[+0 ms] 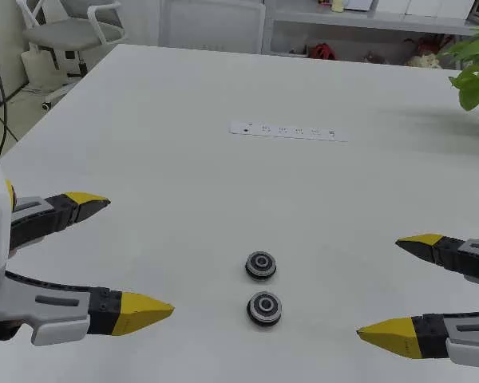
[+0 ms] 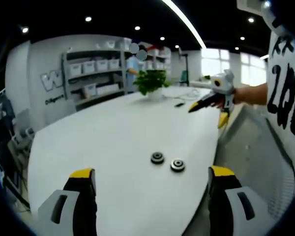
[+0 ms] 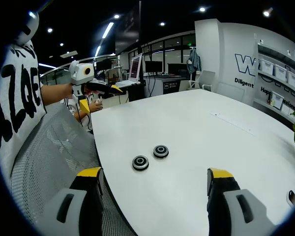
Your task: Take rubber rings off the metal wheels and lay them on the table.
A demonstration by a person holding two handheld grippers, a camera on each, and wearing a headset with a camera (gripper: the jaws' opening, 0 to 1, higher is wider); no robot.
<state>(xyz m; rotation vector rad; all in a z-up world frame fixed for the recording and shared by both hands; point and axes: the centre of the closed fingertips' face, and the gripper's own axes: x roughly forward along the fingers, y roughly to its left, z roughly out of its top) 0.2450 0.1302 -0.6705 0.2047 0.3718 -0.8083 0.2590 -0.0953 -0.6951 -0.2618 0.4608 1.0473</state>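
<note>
Two metal wheels lie flat on the white surface (image 1: 184, 96) close to its near edge, the farther wheel (image 1: 261, 266) and the nearer wheel (image 1: 264, 308). They sit just beside each other but apart, each with a black rubber ring (image 1: 251, 309) still around its rim. The left tongs (image 1: 128, 255) are held to the left of the wheels, yellow tips spread wide and pinching nothing. The right tongs (image 1: 387, 286) are held to the right, likewise spread and empty. Both are well apart from the wheels, and nothing lies between tips and wheels. Farther back a white power strip (image 1: 287, 131) lies flat on the surface, and a leafy potted plant (image 1: 475, 68) stands at its far right. Beyond the surface are an office chair (image 1: 72, 32) and low shelving (image 1: 367, 20). In the left gripper view, wall shelves with white bins (image 2: 93, 73) line the far wall. In the right gripper view, desks with monitors (image 3: 137, 66) stand beyond the surface, and the person's white shirt (image 3: 17, 98) with black lettering is at the left.
</note>
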